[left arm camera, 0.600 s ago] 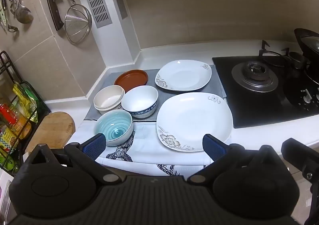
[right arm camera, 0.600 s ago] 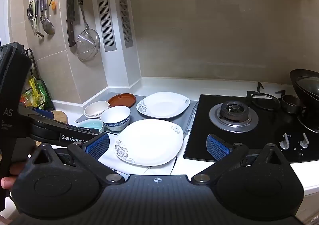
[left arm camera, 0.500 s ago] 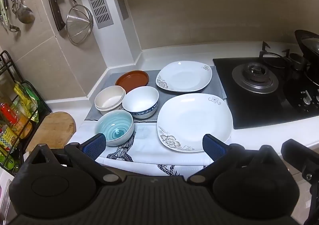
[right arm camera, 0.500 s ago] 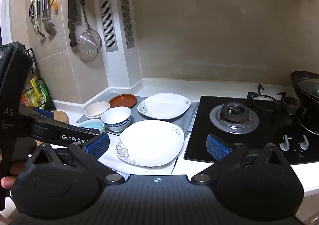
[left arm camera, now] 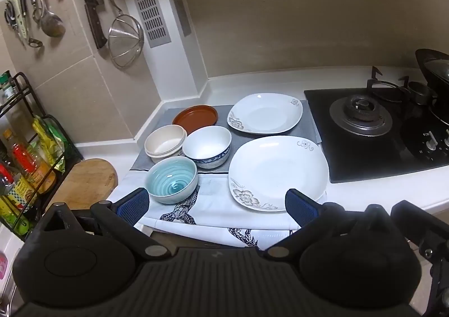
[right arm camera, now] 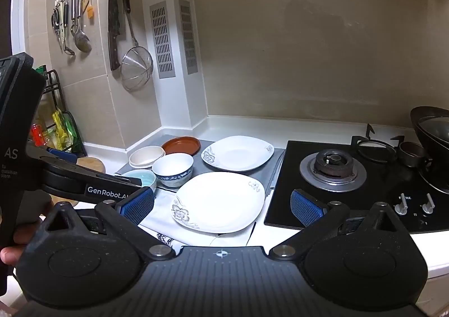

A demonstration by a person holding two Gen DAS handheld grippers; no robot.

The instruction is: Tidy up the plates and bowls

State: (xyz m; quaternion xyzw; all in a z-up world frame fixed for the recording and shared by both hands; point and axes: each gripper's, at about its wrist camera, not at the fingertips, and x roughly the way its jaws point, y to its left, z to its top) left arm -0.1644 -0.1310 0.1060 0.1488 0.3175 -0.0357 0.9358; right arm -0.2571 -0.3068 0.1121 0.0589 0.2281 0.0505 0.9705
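Observation:
On the counter lie two white square plates with flower prints: the near plate (left arm camera: 277,171) (right arm camera: 220,202) and the far plate (left arm camera: 266,112) (right arm camera: 238,153). Left of them sit a brown dish (left arm camera: 195,116) (right arm camera: 181,145), stacked cream bowls (left arm camera: 165,143) (right arm camera: 146,156), a white bowl with a blue band (left arm camera: 207,146) (right arm camera: 172,169) and a teal bowl (left arm camera: 171,179) (right arm camera: 144,178). My left gripper (left arm camera: 216,204) hovers open in front of the teal bowl and near plate, holding nothing. My right gripper (right arm camera: 221,206) is open and empty before the near plate.
A black gas hob (left arm camera: 373,131) (right arm camera: 350,179) with a wok (right arm camera: 432,143) fills the right. A wooden board (left arm camera: 84,179) and a bottle rack (left arm camera: 22,148) stand left. Utensils, a knife and a strainer (left arm camera: 123,39) hang on the wall. A printed cloth (left arm camera: 213,204) drapes over the counter's front edge.
Both views have shifted slightly; the dishes sit a touch lower in each picture. No dish has moved and both grippers stay open.

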